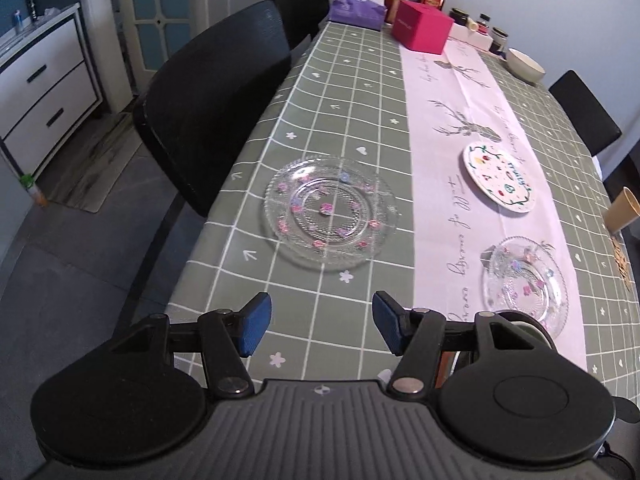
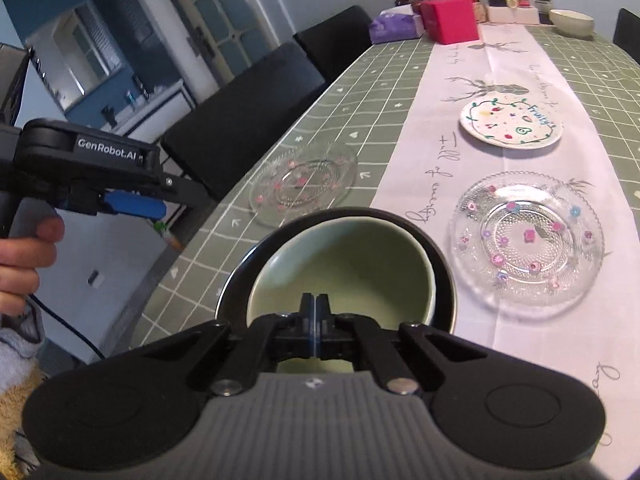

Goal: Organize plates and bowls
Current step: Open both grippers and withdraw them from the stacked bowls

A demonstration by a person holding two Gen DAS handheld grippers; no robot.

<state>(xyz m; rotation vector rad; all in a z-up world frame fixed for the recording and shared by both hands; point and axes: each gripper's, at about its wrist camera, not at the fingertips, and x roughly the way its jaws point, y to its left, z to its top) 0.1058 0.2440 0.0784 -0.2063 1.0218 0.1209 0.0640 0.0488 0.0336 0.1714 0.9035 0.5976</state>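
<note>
My right gripper [image 2: 316,306] is shut, its pads pressed together with nothing seen between them. It hangs just over a pale green bowl [image 2: 340,264] nested in a dark bowl [image 2: 434,252] at the table's near edge. My left gripper [image 1: 322,326] is open and empty above the green checked cloth. Ahead of it lies a large glass plate [image 1: 330,212] with pink flowers. A smaller glass plate [image 1: 524,276] and a white painted plate [image 1: 500,178] rest on the pink runner. A cream bowl [image 1: 524,64] stands at the far end.
Black chairs [image 1: 216,112] line the table's left side and another [image 1: 584,112] stands on the right. A pink box [image 1: 422,26], a purple pack, bottles and jars crowd the far end. A paper cup [image 1: 622,212] sits at the right edge. A hand [image 2: 24,248] holds the left gripper's handle.
</note>
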